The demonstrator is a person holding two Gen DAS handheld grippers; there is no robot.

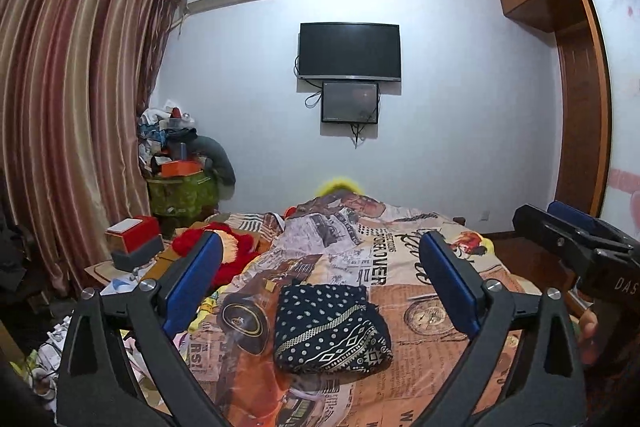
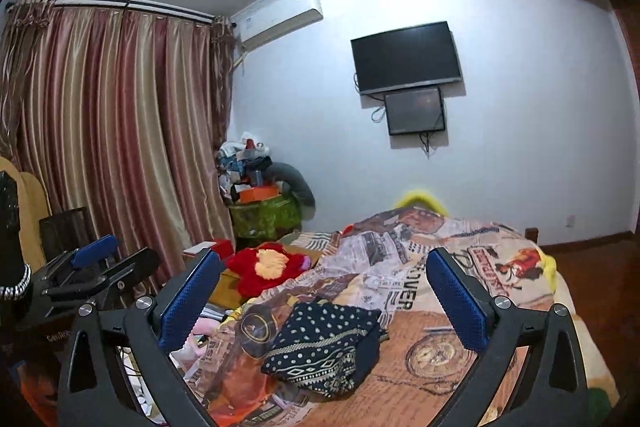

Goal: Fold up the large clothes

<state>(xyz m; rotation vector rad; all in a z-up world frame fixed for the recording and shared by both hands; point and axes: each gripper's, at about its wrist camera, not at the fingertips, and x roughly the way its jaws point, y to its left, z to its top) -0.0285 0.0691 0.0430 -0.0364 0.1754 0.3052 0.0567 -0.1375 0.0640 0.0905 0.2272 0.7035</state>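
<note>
Navy, white-dotted folded garment

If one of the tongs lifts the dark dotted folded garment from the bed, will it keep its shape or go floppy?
The dark dotted garment is soft cloth in loose layers, so it would probably sag and start to unfold if lifted by one edge. It looks light. On the rumpled bedspread a push would likely bunch it, not slide it.

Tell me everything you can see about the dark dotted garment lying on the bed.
The dark dotted garment is navy or black soft fabric with pale polka dots and a band of cream diamond and zigzag pattern near its lower edge. It is folded into a compact, slightly puffy, roughly rectangular bundle lying flat on the newspaper-print bedspread. One corner droops loosely in the right wrist view. Only the bedspread touches it; neither tool does.
</note>
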